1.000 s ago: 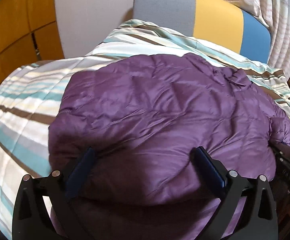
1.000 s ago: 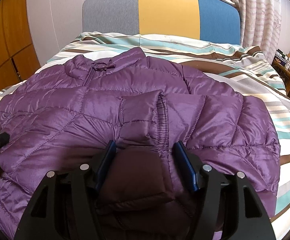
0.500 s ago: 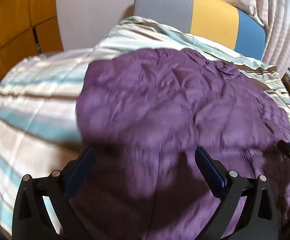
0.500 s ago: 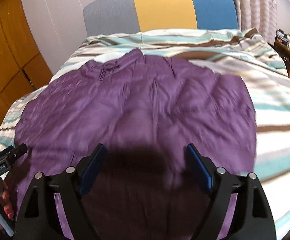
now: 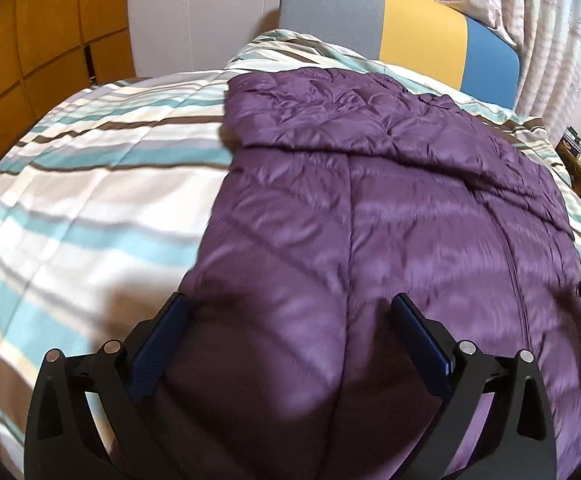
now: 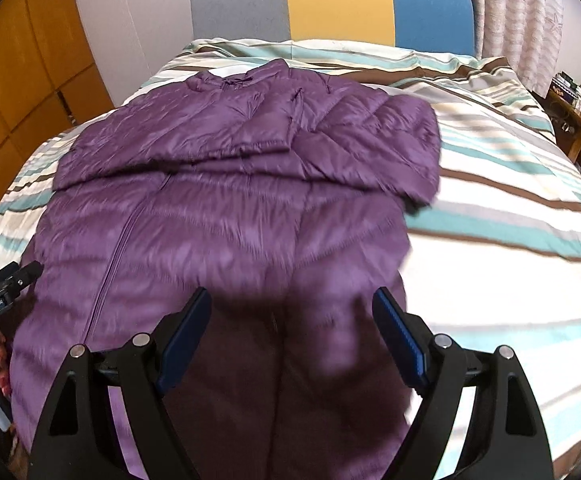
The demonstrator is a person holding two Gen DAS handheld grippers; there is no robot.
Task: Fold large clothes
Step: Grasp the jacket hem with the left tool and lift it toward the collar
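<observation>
Purple quilted puffer jacket (image 6: pixel 226 208): lying flat on the striped teal, white and brown bedcover (image 6: pixel 510 216), collar at the far end. You are holding your left gripper (image 5: pixel 286 312) and right gripper (image 6: pixel 292 306) over its near hem, both spread wide, gripping nothing.

Sleeve (image 6: pixel 374 140) out of right gripper (image 6: pixel 292 318)

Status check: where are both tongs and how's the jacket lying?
Left tongs open, empty, over the jacket. Right tongs open, empty. Jacket flat on the striped quilt, sleeves folded across the chest. Nothing in the way.
</observation>
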